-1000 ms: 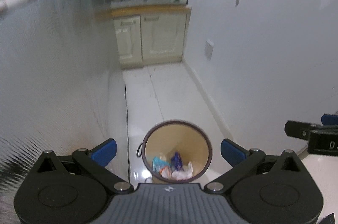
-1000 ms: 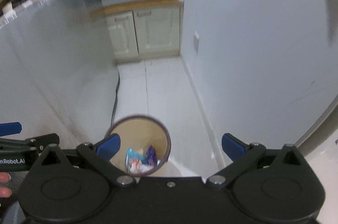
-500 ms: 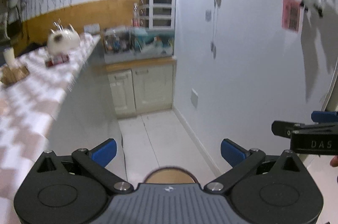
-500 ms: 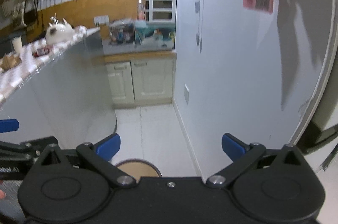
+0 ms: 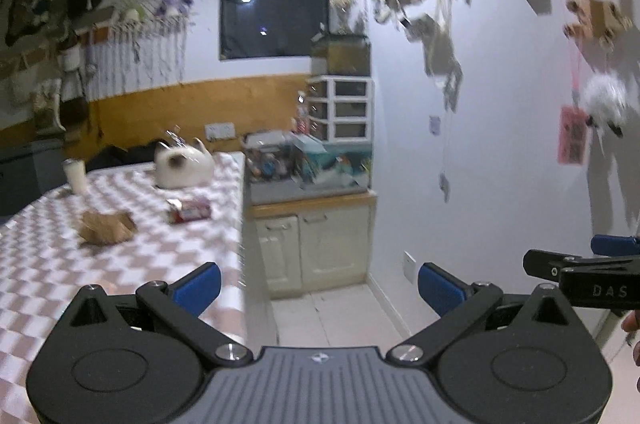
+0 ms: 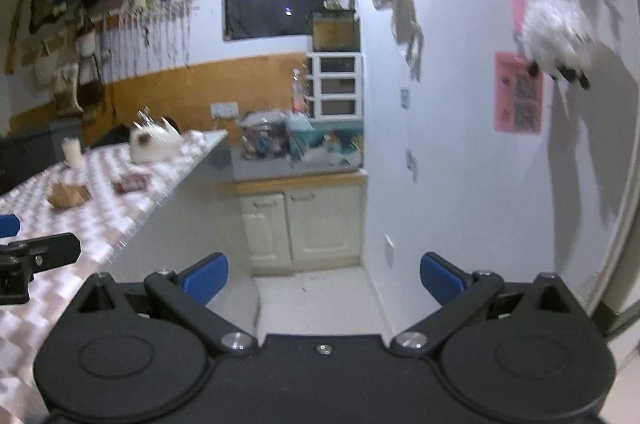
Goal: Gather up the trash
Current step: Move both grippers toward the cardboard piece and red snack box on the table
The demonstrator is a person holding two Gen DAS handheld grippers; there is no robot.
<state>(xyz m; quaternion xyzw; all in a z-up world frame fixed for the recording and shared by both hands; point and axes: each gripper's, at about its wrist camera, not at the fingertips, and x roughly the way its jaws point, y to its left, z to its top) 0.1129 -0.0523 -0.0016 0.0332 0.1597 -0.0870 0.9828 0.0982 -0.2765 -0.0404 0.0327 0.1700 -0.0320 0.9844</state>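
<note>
My left gripper (image 5: 319, 284) is open and empty, held above the near right edge of the checkered table (image 5: 48, 264). My right gripper (image 6: 324, 274) is open and empty, to the right of the table (image 6: 100, 207) over the floor. On the table lie a crumpled brown paper piece (image 5: 106, 227), also in the right wrist view (image 6: 67, 194), and a red wrapper (image 5: 190, 209), also in the right wrist view (image 6: 132, 182). The trash bin is out of view in both.
A white cat-shaped teapot (image 5: 182, 165) and a white cup (image 5: 76, 175) stand farther back on the table. A cream cabinet (image 5: 316, 244) with a cluttered top stands at the far end. The white wall (image 5: 500, 163) on the right carries hanging ornaments.
Both grippers have risen and tilted up from over the bin. The bin with trash has dropped out of view and the table top now shows. Both stay open.
</note>
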